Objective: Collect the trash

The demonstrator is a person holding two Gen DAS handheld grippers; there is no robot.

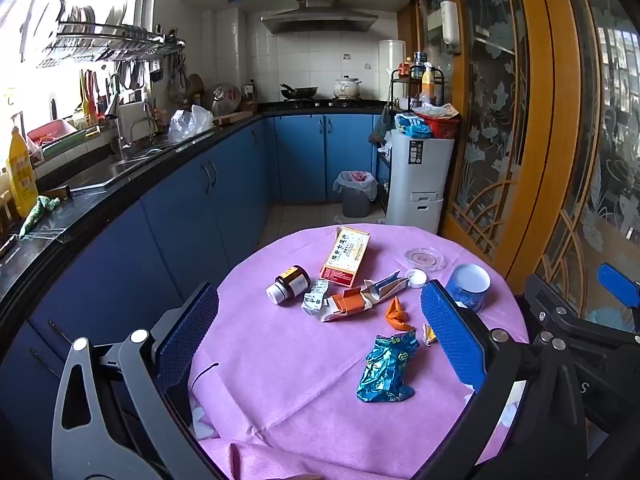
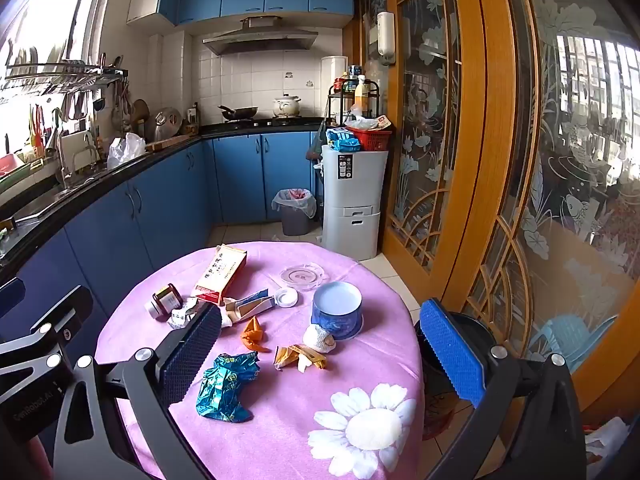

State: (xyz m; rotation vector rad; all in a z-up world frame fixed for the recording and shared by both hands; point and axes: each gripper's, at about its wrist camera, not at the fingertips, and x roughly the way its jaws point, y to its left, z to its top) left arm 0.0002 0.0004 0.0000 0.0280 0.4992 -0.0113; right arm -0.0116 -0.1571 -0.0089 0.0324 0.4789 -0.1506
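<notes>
Trash lies on a round table with a pink cloth (image 1: 304, 380) (image 2: 280, 420). A crumpled blue foil wrapper (image 1: 386, 368) (image 2: 226, 386) lies nearest. Beyond it are an orange paper scrap (image 1: 396, 314) (image 2: 254, 334), a torn orange-and-white carton (image 1: 352, 304) (image 2: 248, 304), a brown pill bottle (image 1: 288, 284) (image 2: 164, 300), a red-and-cream medicine box (image 1: 346, 256) (image 2: 220, 274) and a yellow torn wrapper (image 2: 300, 356). My left gripper (image 1: 320, 336) hovers open over the table with nothing between its fingers. My right gripper (image 2: 320, 356) is open too, above the yellow wrapper.
A blue-and-white round tin (image 1: 468, 286) (image 2: 338, 310), a white lid (image 1: 416, 279) and a glass ashtray (image 1: 425, 258) (image 2: 304, 274) stand at the table's far side. A lined grey bin (image 1: 356, 194) (image 2: 296, 210) stands on the floor by a white cabinet (image 1: 418, 184). Blue counters run along the left.
</notes>
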